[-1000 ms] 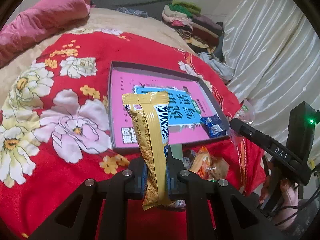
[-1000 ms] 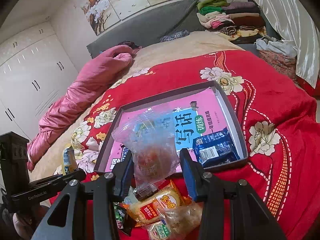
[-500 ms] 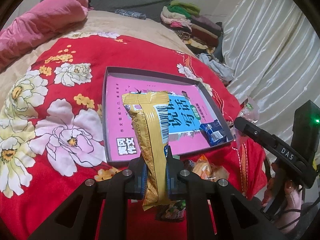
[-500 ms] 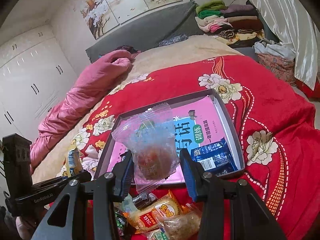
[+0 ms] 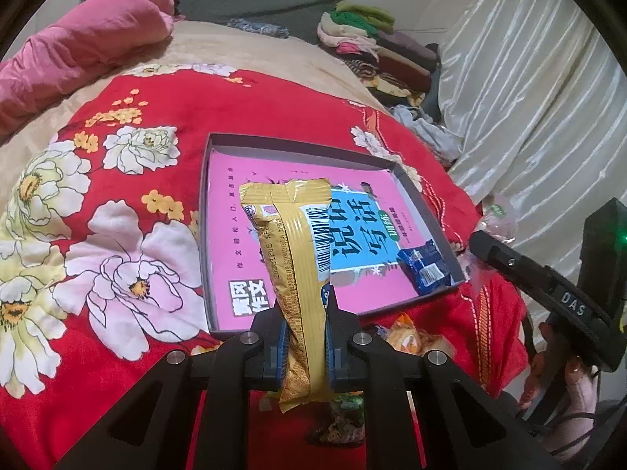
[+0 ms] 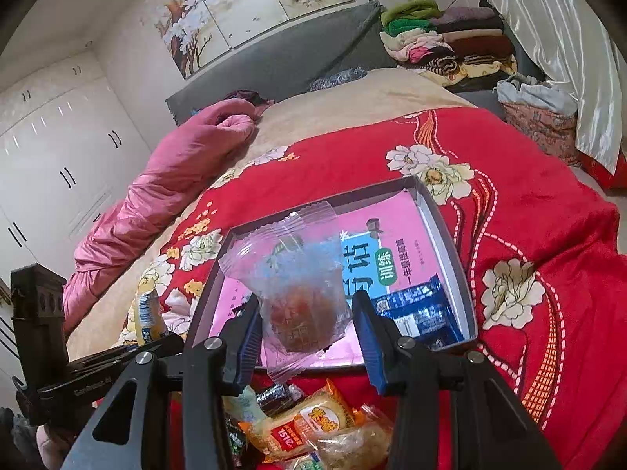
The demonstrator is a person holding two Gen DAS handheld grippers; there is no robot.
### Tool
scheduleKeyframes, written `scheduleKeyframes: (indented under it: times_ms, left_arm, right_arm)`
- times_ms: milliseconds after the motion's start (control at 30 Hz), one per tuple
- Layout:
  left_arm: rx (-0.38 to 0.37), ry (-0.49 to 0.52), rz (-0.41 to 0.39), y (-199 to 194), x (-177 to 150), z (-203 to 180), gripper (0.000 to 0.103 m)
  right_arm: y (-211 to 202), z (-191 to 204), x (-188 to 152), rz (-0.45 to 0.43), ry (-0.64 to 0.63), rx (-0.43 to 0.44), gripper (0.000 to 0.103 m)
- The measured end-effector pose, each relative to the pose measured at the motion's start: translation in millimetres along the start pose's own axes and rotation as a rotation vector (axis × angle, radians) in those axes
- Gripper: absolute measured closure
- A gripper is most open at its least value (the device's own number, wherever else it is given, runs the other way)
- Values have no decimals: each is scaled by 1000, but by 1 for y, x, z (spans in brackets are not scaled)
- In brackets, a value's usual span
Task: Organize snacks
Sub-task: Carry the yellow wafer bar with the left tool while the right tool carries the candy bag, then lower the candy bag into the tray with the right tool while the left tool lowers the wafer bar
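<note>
Hiding part of the tray [image 5: 427, 203], yellow packet [image 5: 298, 258] in left tongs [image 5: 305, 344].

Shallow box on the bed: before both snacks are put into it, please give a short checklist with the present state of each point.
1. Left gripper shut on yellow packet: ok.
2. Right gripper holds clear packet: ok.
3. Shallow box has free floor: ok.
4. Blue packet already inside, near corner: ok.
5. Loose snack pile outside box: not ok.
6. Grippers directly above box: cannot tell.
</note>
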State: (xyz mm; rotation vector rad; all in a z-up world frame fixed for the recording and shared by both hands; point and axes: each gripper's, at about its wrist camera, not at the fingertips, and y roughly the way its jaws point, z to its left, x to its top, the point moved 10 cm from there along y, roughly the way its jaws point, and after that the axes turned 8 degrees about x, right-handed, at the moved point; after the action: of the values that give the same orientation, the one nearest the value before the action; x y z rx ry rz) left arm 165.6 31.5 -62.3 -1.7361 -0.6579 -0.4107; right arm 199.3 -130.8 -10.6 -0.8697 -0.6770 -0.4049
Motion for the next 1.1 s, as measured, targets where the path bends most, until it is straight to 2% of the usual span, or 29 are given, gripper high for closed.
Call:
scheduleKeyframes:
  times_ms: [333, 667, 1100]
  left_arm:
    - [23, -5, -12, 15, 11, 6, 89]
    - [0, -22, -11, 28, 19, 10, 89]
    - [13, -26, 14, 48, 20, 17, 89]
  right_arm:
    - [9, -2, 7, -5, 16, 0, 58]
    - [15, -10, 13, -12, 25, -9, 58]
    - [30, -15, 10, 3, 31, -7, 58]
